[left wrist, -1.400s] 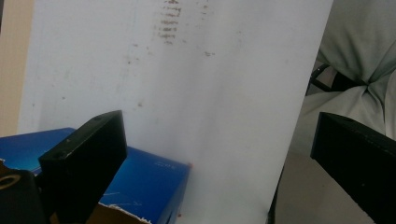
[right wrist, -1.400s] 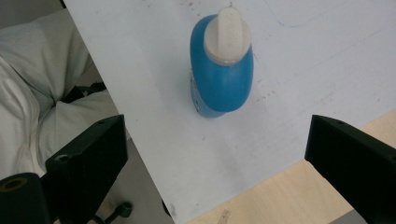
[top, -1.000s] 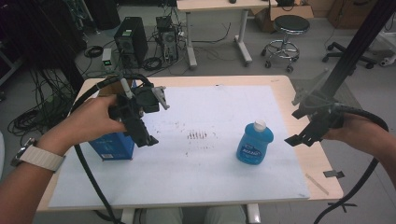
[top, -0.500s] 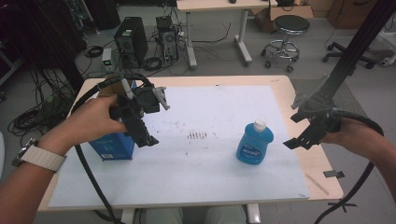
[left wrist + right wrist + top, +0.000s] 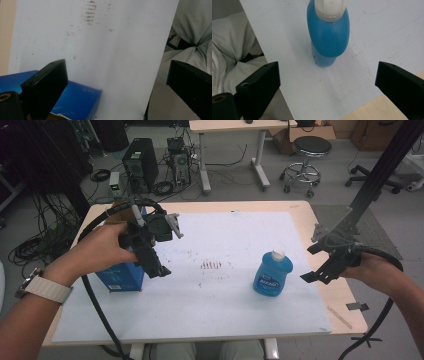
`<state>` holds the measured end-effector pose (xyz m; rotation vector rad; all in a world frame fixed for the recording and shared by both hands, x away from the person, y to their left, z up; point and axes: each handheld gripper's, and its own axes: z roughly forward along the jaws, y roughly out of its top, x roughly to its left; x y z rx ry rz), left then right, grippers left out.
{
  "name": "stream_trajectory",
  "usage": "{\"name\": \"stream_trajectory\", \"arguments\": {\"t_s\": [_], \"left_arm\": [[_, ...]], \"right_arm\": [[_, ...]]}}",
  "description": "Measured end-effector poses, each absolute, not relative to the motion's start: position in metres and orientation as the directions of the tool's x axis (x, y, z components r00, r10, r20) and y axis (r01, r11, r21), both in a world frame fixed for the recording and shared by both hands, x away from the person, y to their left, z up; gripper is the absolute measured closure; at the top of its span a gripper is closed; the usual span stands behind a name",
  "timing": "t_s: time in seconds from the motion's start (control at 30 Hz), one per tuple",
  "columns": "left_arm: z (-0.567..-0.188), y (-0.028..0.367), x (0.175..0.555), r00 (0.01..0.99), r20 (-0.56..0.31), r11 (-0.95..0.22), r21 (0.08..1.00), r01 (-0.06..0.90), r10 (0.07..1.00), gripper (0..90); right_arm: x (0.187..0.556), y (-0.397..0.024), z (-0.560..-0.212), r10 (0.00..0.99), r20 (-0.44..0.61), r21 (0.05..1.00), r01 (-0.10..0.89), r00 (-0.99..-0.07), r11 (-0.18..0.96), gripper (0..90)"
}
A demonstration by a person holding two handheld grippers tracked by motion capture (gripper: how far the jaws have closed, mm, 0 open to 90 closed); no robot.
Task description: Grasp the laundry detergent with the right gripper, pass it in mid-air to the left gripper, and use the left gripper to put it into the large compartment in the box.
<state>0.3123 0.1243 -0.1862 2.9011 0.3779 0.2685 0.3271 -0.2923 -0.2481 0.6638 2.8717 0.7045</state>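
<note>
Desk: pale wood top, most of it covered by a white sheet that bears a small cluster of dark smudges near its middle. Blue bottle: upright on the sheet at about 3 o'clock from the smudges, white cap on top, label facing the near edge; in the right gripper view the bottle stands ahead of the fingers, between their lines but clear of both. Blue box: on the sheet at about 9 o'clock from the smudges, partly hidden by the left hand; in the left gripper view one corner of the box lies just beside the nearer finger, contact not determinable. Left gripper: held above the box, pointing toward 5 o'clock, fingers spread wide and released, nothing between them. Right gripper: held off the desk at 3 o'clock from the bottle, near but apart from it, fingers spread wide and released, holding nothing. Right hand: over the right edge of the desk, a black cable looping down from it. Strip of tape and a small dark tab: on bare wood at the 4 o'clock corner. Beyond the desk at 12 o'clock: computer tower, tangled floor cables, round stool on castors, second table's legs.
</note>
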Motion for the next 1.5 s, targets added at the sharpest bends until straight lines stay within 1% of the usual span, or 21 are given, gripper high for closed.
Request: {"name": "stream_trajectory", "arguments": {"t_s": [0.83,1.17,1.5], "left_arm": [[-0.191,0.122,0.317,0.950,0.136,-0.942,0.226,0.247,0.281,4.2],[-0.193,0.122,0.319,0.948,0.133,-0.941,0.224,0.255,0.289,4.2],[-0.197,0.120,0.321,0.947,0.126,-0.939,0.224,0.262,0.295,4.1]], "right_arm": [[0.339,-0.306,-0.282,0.405,0.023,0.580,0.342,-0.914,0.740,5.7],[0.343,-0.307,-0.295,0.403,0.028,0.594,0.340,-0.915,0.729,5.6],[0.345,-0.309,-0.307,0.396,0.042,0.634,0.331,-0.917,0.699,5.7]]}}
